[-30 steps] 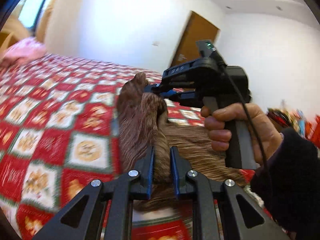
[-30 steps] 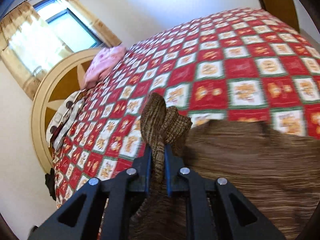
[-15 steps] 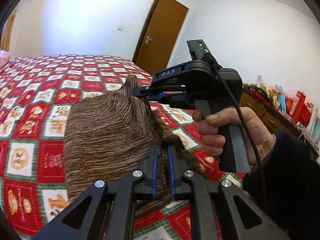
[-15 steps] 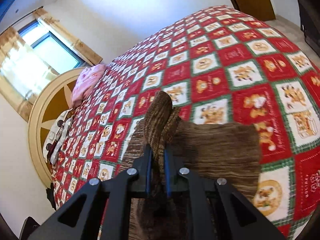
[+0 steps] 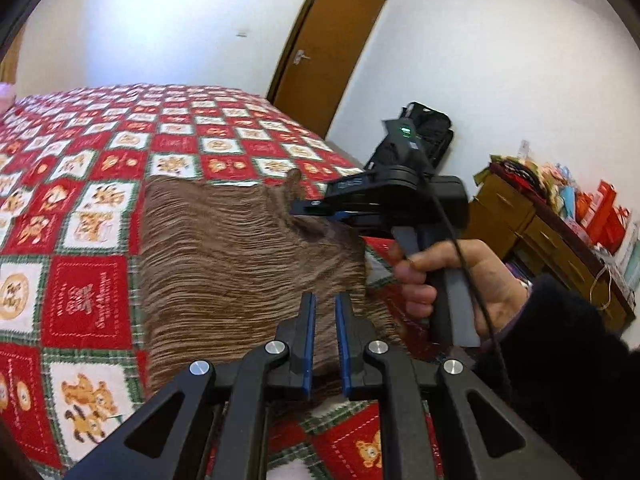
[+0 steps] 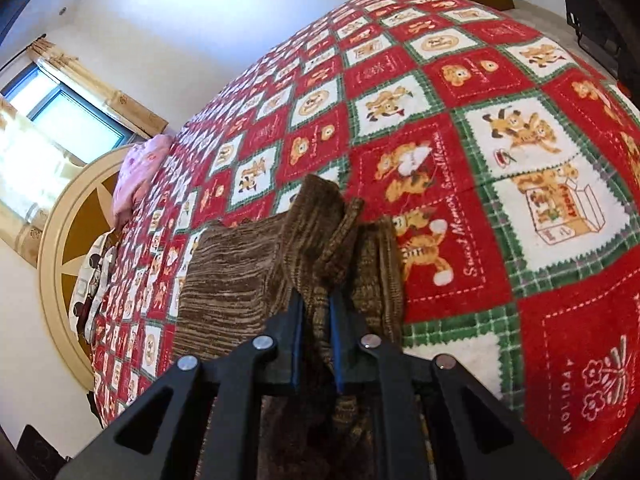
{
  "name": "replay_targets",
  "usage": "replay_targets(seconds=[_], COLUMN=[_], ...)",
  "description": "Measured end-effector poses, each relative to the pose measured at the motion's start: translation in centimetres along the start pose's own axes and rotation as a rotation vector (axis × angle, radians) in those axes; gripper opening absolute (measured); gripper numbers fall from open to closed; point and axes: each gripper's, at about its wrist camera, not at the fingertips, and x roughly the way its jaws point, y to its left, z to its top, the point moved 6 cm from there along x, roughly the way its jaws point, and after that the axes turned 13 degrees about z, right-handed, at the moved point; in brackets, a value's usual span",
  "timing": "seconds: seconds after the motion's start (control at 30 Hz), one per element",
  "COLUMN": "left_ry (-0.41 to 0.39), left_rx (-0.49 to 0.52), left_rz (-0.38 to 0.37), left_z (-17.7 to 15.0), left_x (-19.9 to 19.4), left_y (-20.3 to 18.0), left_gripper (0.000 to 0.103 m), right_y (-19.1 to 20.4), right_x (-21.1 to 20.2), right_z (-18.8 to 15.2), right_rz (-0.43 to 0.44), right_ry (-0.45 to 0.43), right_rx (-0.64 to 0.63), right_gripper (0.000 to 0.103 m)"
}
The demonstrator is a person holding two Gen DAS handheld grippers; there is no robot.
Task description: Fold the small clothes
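A brown striped knit garment (image 5: 240, 264) lies spread on the red patterned bedspread (image 5: 88, 300). My left gripper (image 5: 325, 304) sits over the garment's near edge, its jaws a narrow gap apart with nothing pinched between the tips. My right gripper (image 6: 315, 300) is shut on a bunched corner of the same garment (image 6: 320, 232), which sticks up past the fingertips. In the left wrist view the right gripper (image 5: 308, 210) holds that corner at the garment's far right edge, with the person's hand (image 5: 452, 280) on its handle.
A brown door (image 5: 328, 52) stands beyond the bed. A black bag (image 5: 424, 136) and a wooden dresser (image 5: 560, 240) with colourful boxes are to the right. A pink pillow (image 6: 136, 176) and round headboard (image 6: 68, 240) are at the bed's far end.
The garment has come down from a raised bunch to lie flat on the bedspread. My left gripper has let go of the cloth. My right gripper still holds its corner, now lower.
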Motion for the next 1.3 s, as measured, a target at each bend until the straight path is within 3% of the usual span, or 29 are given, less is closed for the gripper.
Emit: replay_targets(seconds=[0.1,0.2,0.33,0.47,0.53,0.63,0.73,0.87,0.97,1.07,1.17,1.2,1.3], left_ry=[0.006,-0.005,0.027,0.034,0.042,0.063,0.093,0.159,0.174,0.202,0.215,0.216,0.212], left_rx=[-0.006,0.020,-0.012,-0.032,-0.003,0.043,0.063,0.076,0.039,-0.080,-0.130,-0.117,-0.084], left_rz=[0.037,0.067,0.048,0.008,0.010,0.007,0.036,0.091,0.176,0.138,0.113,0.119,0.127], left_z=[0.1,0.3,-0.6,-1.9,-2.8,-4.2,-4.8,-5.5,-5.5,-5.3,-5.4,-5.4,-5.2], left_x=[-0.4,-1.3,-2.1,-3.2,-3.8,-4.3,-3.5,-1.3,-0.2,0.2,0.5,0.6,0.5], left_y=[1.4,2.6,4.4,5.0,4.6,3.7,3.5,3.8,5.7,7.7,8.1,7.9,7.2], left_gripper=[0.010,0.010,0.010,0.010,0.010,0.010,0.010,0.010,0.010,0.010,0.010,0.010,0.010], right_y=[-0.1,0.7,4.1,6.6,6.8,5.8,4.0,3.2,4.5,5.0,4.9,5.0,6.3], right_x=[-1.4,-5.5,-9.1,-8.8,-7.7,-6.3,-5.9,-3.9,-3.7,-3.4,-2.9,-2.8,-3.7], right_z=[0.1,-0.9,-6.2,-11.5,-13.3,-14.0,-13.0,-13.2,-13.4,-14.1,-14.2,-14.3,-14.4], right_rz=[-0.008,0.022,0.076,0.098,0.068,-0.021,-0.051,0.085,0.156,0.147,0.108,0.108,0.138], right_ry=[-0.012,-0.112,-0.108,-0.032,0.013,0.043,0.004,0.036,0.038,0.084,0.108,0.119,0.161], right_rx=[0.036,0.046,-0.024,-0.090,-0.117,-0.140,-0.098,0.012,-0.019,-0.054,-0.088,-0.090,-0.108], right_gripper=[0.037,0.050,0.048,0.047,0.047,0.047,0.049,0.049,0.049,0.049,0.038,0.024,0.021])
